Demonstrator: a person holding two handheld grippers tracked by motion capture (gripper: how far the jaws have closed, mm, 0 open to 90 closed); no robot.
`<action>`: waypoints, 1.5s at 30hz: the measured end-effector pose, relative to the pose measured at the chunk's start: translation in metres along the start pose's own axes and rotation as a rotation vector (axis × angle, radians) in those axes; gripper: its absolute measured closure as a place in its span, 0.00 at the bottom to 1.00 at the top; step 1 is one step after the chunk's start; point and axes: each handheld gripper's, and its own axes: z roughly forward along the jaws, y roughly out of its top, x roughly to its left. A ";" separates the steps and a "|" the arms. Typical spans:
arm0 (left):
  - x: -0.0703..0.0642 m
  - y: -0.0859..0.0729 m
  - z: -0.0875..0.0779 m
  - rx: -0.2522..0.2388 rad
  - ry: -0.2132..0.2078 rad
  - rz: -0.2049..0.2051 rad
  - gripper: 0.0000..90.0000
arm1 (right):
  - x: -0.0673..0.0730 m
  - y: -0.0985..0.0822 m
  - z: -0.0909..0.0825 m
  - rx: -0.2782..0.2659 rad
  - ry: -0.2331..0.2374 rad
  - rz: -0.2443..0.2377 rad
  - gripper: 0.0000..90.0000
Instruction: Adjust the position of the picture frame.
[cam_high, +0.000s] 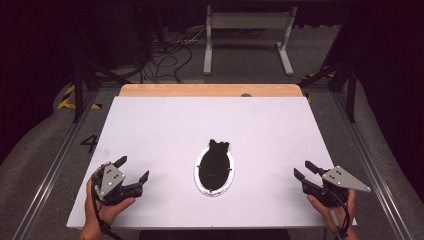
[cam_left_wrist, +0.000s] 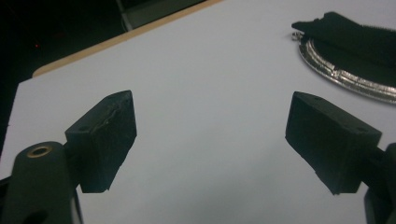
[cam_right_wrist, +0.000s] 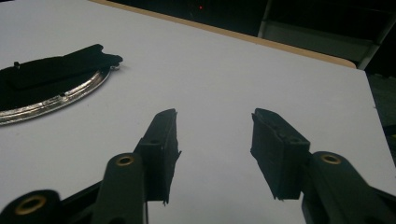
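**Both grippers idle at the near corners, black cloth on the oval dish between them**

Left hand-held gripper (cam_high: 134, 169) sits at the near left corner of the flat white rectangular table top (cam_high: 150, 125), gripped by the person's left hand (cam_high: 107, 202). Its two black jaws stand wide apart with bare white surface between them, pressing on nothing. In the left gripper view the jaws (cam_left_wrist: 210, 140) frame empty table, and the dish lies off to the upper right, well apart from them.

At the near right corner the right hand-held gripper (cam_high: 304, 169) is held in the person's right hand (cam_high: 335, 207), a grey three-cornered plate on top of it. Its jaws are parted too, less widely than the left pair, and nothing lies between them. The right gripper view shows the jaws (cam_right_wrist: 215, 128) over bare table, with the dish at the upper left, well clear.

Between the two grippers, near the middle of the table and a little toward the person's edge, lies a shiny silver oval metal dish (cam_high: 198, 175). Its long axis runs from the near edge toward the far edge of the table. A black piece of cloth (cam_high: 215, 162) covers most of the dish and follows the same line. Its narrower, lobed end points away from the person and hangs just past the far rim onto the white surface; both gripper views show that end overlapping the rim (cam_left_wrist: 345, 77) (cam_right_wrist: 56, 100).

A light wooden strip (cam_high: 210, 90) borders the far edge of the table.
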 end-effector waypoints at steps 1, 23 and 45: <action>0.000 -0.001 0.001 0.005 -0.021 -0.005 0.21 | 0.000 0.000 0.001 -0.001 0.000 -0.007 0.65; -0.007 0.033 0.056 0.166 -0.299 0.089 1.00 | 0.045 0.013 0.056 0.177 0.162 -0.046 1.00; -0.031 0.058 0.121 0.178 -0.481 0.097 1.00 | 0.104 0.032 0.108 0.274 0.306 -0.137 1.00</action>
